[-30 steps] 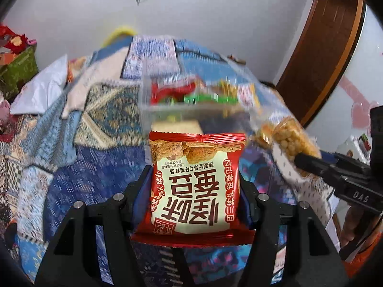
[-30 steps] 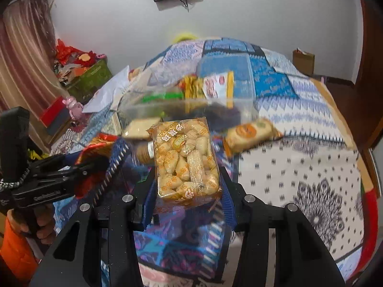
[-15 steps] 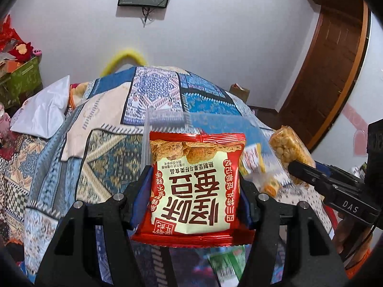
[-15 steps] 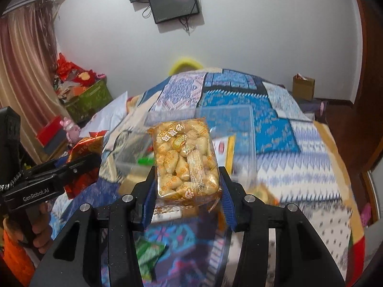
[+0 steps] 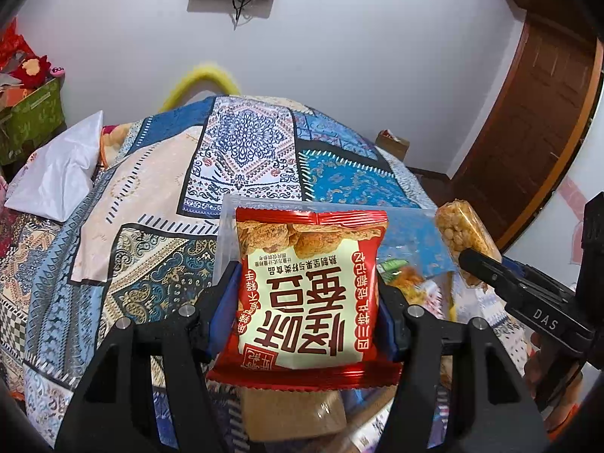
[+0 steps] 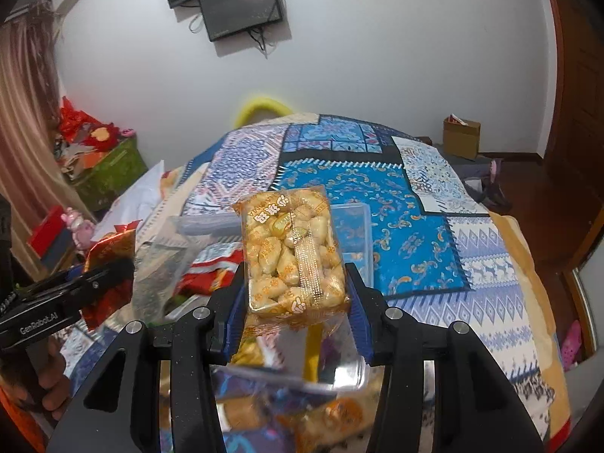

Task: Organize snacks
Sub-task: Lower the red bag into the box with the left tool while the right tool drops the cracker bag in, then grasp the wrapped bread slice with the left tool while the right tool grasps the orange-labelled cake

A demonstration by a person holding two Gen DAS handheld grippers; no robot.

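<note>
My left gripper (image 5: 307,302) is shut on a red and cream snack bag (image 5: 307,294) and holds it up over the clear plastic bin (image 5: 226,226). My right gripper (image 6: 296,283) is shut on a clear pack of yellow wrapped biscuits (image 6: 294,256), also above the bin (image 6: 358,234). The bin holds several snacks, among them a red packet (image 6: 215,268). The biscuit pack (image 5: 462,232) and the right gripper show at the right of the left wrist view. The red bag (image 6: 109,249) and the left gripper show at the left of the right wrist view.
The bin stands on a bed with a blue patchwork quilt (image 5: 245,151). A white pillow (image 5: 56,173) lies at the left. A tan packet (image 5: 294,411) and an orange packet (image 6: 332,415) lie low in front. A wooden door (image 5: 528,132) is at the right.
Both grippers have risen and moved forward over the bin with their packs still held. The bin, once ahead, now lies below them.
</note>
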